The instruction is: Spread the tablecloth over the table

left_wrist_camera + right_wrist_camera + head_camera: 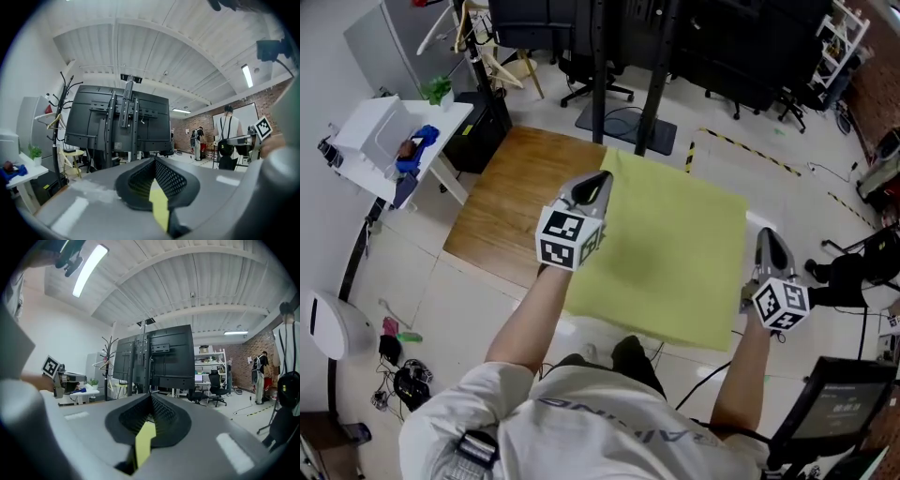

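**Tablecloth held by both grippers, not yet laid over the desk**

Left gripper (598, 181): jaws fully closed, with a strip of the yellow-green tablecloth (667, 255) pinched between the pads. This shows clearly in the left gripper view.

Right gripper (766, 237): jaws also fully closed, clamped on the same cloth at its opposite edge.

The cloth spans the gap between the two grippers and runs back from them towards the person. The wooden desk (514, 192) shows bare to the left of the left gripper. The rest of the desk lies under the cloth. I cannot tell whether the cloth is already resting on it or is held clear.

Step in hand, as judged: carry the sheet sideways over the bare wood and lower it flat.
- Keep both grips tight.
- Keep the grippers level with each other and well apart, so the sheet stays taut and does not fold.
- Line the edges up with the desk edges before releasing.

Surroundings:
- A black screen stand (623, 70) is just ahead of the left gripper, with its base near the desk's far edge. The leading hem could catch there.
- A white side table (370, 141) stands well off to the left.
- Office chairs (591, 80) are beyond the stand.
- Cables (405, 380) lie on the floor behind and to the left.
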A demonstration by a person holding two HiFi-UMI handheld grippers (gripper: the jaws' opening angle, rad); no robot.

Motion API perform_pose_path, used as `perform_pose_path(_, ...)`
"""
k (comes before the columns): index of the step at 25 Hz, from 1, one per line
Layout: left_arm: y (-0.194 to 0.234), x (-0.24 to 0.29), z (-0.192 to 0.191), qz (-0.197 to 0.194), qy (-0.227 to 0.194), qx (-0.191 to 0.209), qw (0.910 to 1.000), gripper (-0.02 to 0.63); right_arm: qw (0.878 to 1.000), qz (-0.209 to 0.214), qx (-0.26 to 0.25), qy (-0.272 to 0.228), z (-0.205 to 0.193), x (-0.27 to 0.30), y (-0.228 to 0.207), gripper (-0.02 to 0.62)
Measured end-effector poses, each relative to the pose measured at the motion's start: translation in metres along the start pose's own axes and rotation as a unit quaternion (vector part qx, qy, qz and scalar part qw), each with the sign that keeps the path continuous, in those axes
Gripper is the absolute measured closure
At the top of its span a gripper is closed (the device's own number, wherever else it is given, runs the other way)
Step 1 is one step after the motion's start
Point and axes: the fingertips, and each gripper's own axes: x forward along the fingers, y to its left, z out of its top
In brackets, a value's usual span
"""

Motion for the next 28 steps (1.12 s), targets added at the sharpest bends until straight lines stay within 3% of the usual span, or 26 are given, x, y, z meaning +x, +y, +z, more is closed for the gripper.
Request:
perform_pose_path(10, -0.018, -0.077, -0.007, 0.013, 0.005, -0.017, 0.9998, 0.600, 1.000, -0.014, 0.002, -0.004, 0.006, -0.066, 0.013, 0.588)
perform_pose_path(15, -0.034, -0.102, -0.010, 0.030, 0.005, -0.020, 0.9993, 0.600, 1.000, -0.002, -0.003, -0.008, 0.006, -0.088, 0.014, 0.588)
perform_pose_path(28, -0.144, -0.170, 0.015, 0.060, -0.013, -0.001, 0.9981, 0.600, 0.999, 0.033, 0.001, -0.031, 0.015, -0.193, -0.015, 0.588)
